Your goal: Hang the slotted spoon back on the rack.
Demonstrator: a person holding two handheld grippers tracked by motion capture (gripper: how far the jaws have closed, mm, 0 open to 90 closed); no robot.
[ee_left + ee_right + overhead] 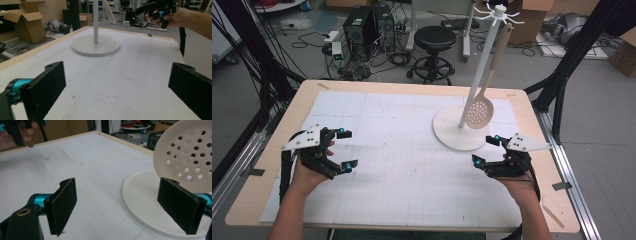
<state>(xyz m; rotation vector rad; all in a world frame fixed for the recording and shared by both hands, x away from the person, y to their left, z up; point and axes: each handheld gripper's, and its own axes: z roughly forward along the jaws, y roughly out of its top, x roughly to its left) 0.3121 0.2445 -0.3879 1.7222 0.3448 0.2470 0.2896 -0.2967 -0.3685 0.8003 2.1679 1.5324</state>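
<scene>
- Cables, computer towers point(367, 27), a black stool point(434, 40) and cardboard boxes are crowding the floor behind the wooden table point(272, 150), whose top is lying under a white gridded mat point(402, 150).
- On the far right of that mat, a white rack point(484, 70) is standing on its round base point(447, 132), and a beige slotted spoon point(484, 92) is hanging from one of the hooks at its top, with the perforated bowl dangling low just above the base.
- I am holding my left gripper point(346, 148) above the near left of the mat, its jaws spread wide with nothing between them; the left gripper view is looking across bare mat toward the rack's base point(96, 45).
- I am holding my right gripper point(487, 148) near the right edge, jaws likewise wide apart and gripping nothing.
- In the right gripper view the spoon's bowl point(186, 155) is hanging just beyond and above my right-hand jaw, near it but not touching, with the base point(140, 195) lying under it.
- I judge that I am at the approach step: neither tool is touching anything, and the spoon is the thing nearest my right gripper.
- The next move, as I read it, is calling for my right gripper to rise and go forward, close on the spoon's handle or neck, and lift it up off its hook.
- The spoon is hanging free, so it may swing when touched; I am expecting a slow closing to matter.
- My left gripper is sitting well apart from the rack, so it could steady the base if needed.
</scene>
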